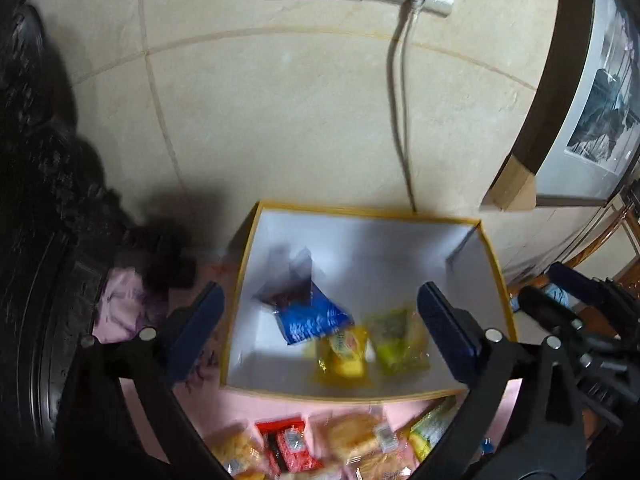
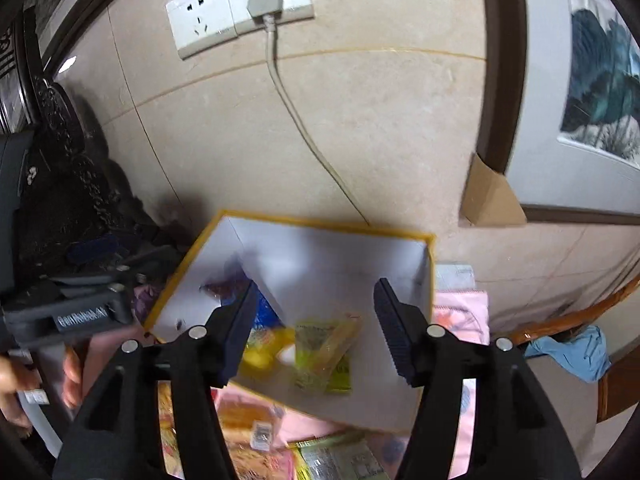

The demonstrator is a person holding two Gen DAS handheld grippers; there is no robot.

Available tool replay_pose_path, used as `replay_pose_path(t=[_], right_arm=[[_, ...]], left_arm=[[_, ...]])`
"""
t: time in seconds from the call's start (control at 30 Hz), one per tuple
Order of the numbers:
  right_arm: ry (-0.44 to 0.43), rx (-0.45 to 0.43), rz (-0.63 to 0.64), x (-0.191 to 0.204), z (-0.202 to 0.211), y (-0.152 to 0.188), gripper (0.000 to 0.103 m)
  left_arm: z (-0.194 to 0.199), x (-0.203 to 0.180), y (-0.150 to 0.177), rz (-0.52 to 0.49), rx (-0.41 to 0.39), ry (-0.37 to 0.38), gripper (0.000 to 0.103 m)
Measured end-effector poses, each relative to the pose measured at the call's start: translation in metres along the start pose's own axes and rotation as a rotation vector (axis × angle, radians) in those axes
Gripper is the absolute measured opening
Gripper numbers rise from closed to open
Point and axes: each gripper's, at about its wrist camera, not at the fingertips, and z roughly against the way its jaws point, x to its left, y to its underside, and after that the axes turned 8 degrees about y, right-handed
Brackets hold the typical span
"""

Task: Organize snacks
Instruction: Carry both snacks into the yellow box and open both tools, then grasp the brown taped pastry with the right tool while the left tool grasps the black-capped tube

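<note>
- Snacks lie in 2 places: some inside the box (image 1: 360,240), more loose on the pink cloth (image 1: 248,408) in front of it.
- Box is white inside with a yellow rim, open at the top, and stands against the tiled wall (image 1: 280,120).
- In the box, a blue packet (image 1: 312,320) lies toward the left, with a dark packet (image 1: 280,284) blurred behind it.
- A yellow packet (image 1: 344,354) lies just right of the blue one, and a green packet (image 1: 396,340) lies beside that, near the box's front edge.
- On the cloth, a red packet (image 1: 288,444) sits between orange-yellow packets (image 1: 356,436); their details are blurred.
- Left gripper (image 1: 320,320) hovers over the box's front half, jaws wide apart, nothing between them.
- Right gripper (image 2: 316,324) also hangs over the box, jaws apart and holding nothing; the green packet shows between its fingers, lower down.
- A hand (image 2: 72,376) grips the left tool's handle at the right view's left edge.
- On the wall, a plug (image 2: 266,2) sits in a socket (image 2: 200,20), its cable (image 2: 296,116) running down behind the box.
- A framed picture (image 2: 592,92) leans at the right, with a cardboard corner (image 2: 488,200) on its frame.
</note>
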Motion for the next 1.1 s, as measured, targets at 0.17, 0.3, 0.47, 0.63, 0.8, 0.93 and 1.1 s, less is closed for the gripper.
replay_pose_path(t=[0.17, 0.3, 0.47, 0.63, 0.8, 0.93, 1.1], right_arm=[[-0.093, 0.101, 0.051, -0.002, 0.031, 0.067, 0.061], [-0.171, 0.243, 0.107, 0.01, 0.059, 0.159, 0.061], [-0.198, 0.504, 0.054, 0.013, 0.087, 0.289, 0.061], [-0.273, 0.576, -0.04, 0.019, 0.119, 0.35, 0.061], [-0.28, 0.61, -0.061, 0.027, 0.109, 0.37, 0.061], [-0.258, 0.604, -0.082, 0.031, 0.094, 0.372, 0.061], [-0.188, 0.533, -0.11, 0.039, 0.069, 0.351, 0.061]], left_arm=[[0.031, 0.013, 0.064, 0.03, 0.035, 0.056, 0.099], [0.06, 0.009, 0.152, 0.011, 0.102, 0.093, 0.099], [0.086, 0.007, 0.249, 0.033, 0.211, 0.114, 0.099], [0.102, 0.01, 0.314, 0.037, 0.299, 0.124, 0.099], [0.115, 0.018, 0.325, 0.061, 0.288, 0.106, 0.099], [0.129, 0.024, 0.323, 0.062, 0.258, 0.084, 0.099], [0.148, 0.04, 0.324, 0.106, 0.225, 0.052, 0.099]])
